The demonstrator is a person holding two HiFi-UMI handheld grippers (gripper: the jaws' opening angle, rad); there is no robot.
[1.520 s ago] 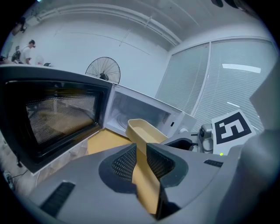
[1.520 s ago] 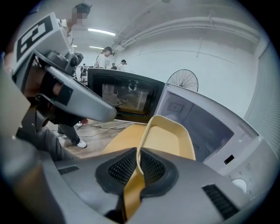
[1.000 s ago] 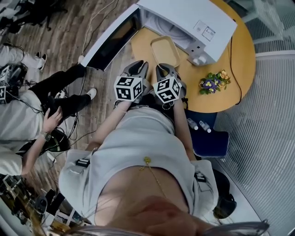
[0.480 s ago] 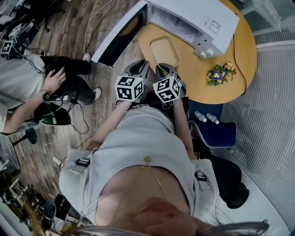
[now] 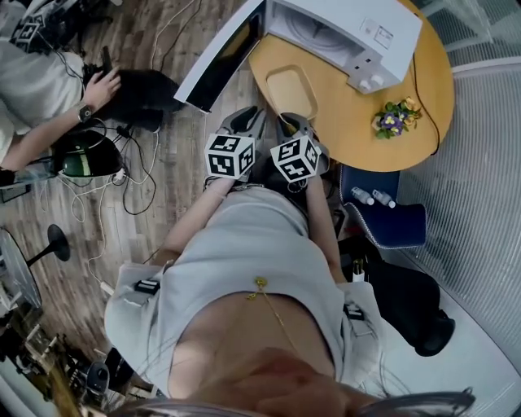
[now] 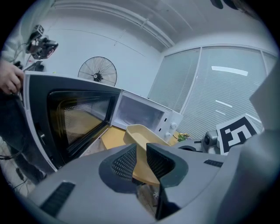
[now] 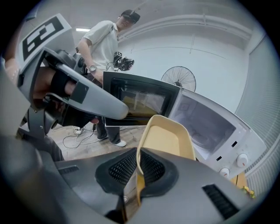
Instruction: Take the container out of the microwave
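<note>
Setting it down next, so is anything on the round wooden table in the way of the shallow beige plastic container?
Nothing visible. The shallow beige plastic container, held by the left gripper and right gripper, is over bare round wooden table; the small flower bunch lies well to its right, the white microwave behind.

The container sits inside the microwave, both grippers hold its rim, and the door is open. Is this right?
No: in the head view the container is outside the microwave, over the table. The left gripper and right gripper hold its rim; the door is open.
</note>
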